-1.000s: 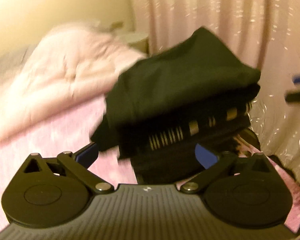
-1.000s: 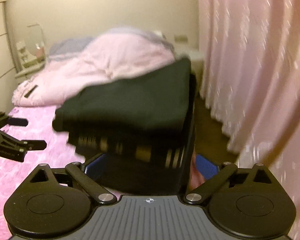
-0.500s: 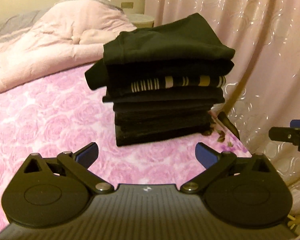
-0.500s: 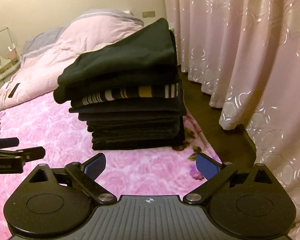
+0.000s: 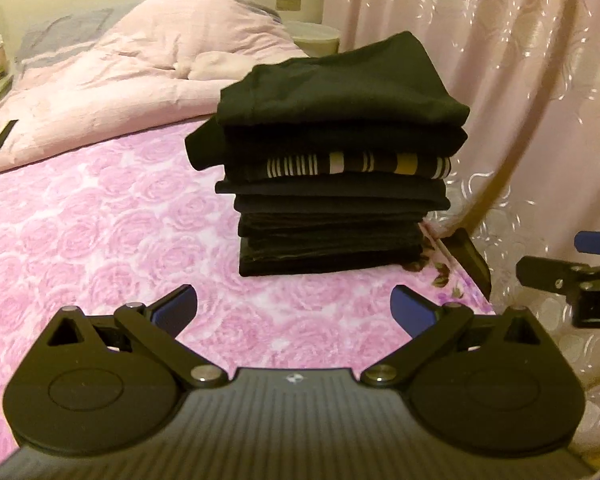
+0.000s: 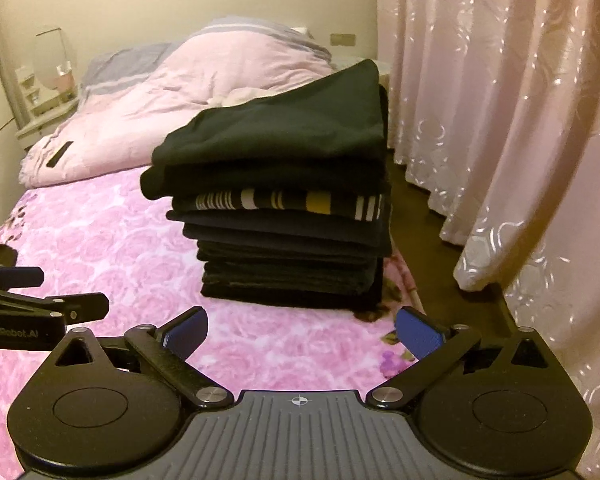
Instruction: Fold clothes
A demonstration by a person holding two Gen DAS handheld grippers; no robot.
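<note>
A stack of folded dark clothes (image 5: pixel 332 184) is sitting on the rose-print bedspread (image 5: pixel 100 248), close to the bed's curtain-side edge; in the right wrist view the same stack (image 6: pixel 288 208) is standing almost flush with that edge, with dark floor (image 6: pixel 428 216) just past it. A striped garment (image 5: pixel 356 163) is showing partway down the pile, and the top black piece is overhanging a little on the side away from the curtain.

The left gripper (image 5: pixel 294 306) is hovering in front of the stack with its blue-padded fingers (image 5: pixel 176 307) spread wide, gripping nothing and well clear of the cloth. The right gripper (image 6: pixel 300 330) is likewise standing spread apart and empty, its fingers (image 6: pixel 418 334) apart from the pile's lower edge. Each gripper is appearing at the side of the other's view: the right one at the left view's right margin (image 5: pixel 572 276), the left one at the right view's left margin (image 6: pixel 40 312).

A wide stretch of bedspread is lying bare between the grippers and the stack, and on the side away from the curtain. Beyond, a bunched pale pink duvet (image 5: pixel 140 76) is taking up the head of the bed. The pink patterned curtain (image 6: pixel 500 100) is hanging close along the stack's side.
</note>
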